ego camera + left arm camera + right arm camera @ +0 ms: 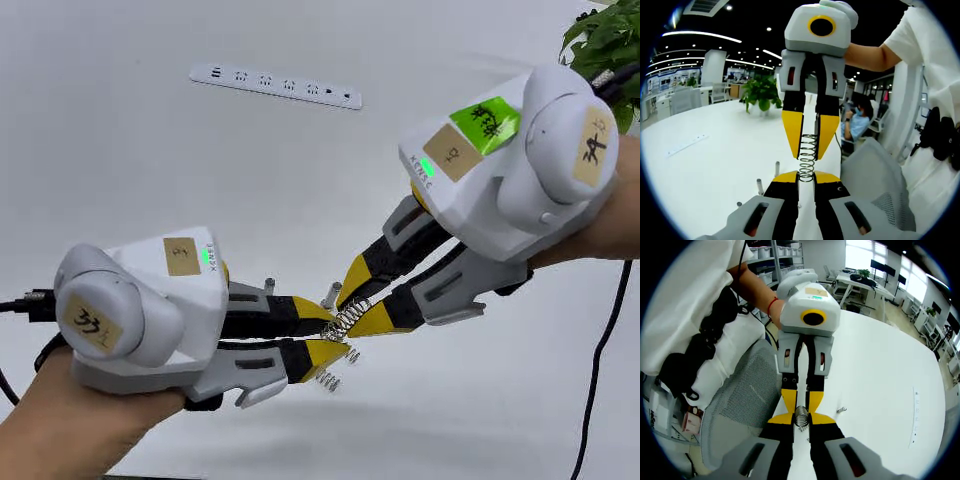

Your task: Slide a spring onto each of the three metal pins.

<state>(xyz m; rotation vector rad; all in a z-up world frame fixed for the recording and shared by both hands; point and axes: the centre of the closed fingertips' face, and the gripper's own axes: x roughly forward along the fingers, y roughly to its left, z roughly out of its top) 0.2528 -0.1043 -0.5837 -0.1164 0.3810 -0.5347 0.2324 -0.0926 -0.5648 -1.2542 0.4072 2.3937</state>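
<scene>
Between the 2 pairs of yellow-tipped jaws, above the white worktop (150, 170), a spring (347, 318) is held stretched. 1 end is clenched by the left gripper (806, 176), whose jaws are nearly together. The other end is nipped by the right gripper (808, 150), whose jaws come in from the opposite side, their tips almost meeting the left's.

In the head view the left gripper is held low and nearly level by the left hand (70, 420), reaching in from the lower left. The right gripper is tilted downward from the upper right and is gripped by the right hand (600, 225).

2 loose springs (327, 380) lie on the worktop just under the jaws. 3 metal pins (777, 168) stand upright in a row just beside the left jaws.

Tan stickers with handwriting are stuck on both housings, and a green sticker on the right one; none of it can be read. A green light is lit on each housing. A white power strip (275, 86) lies well behind, with a potted plant (605, 40) at the far right.
</scene>
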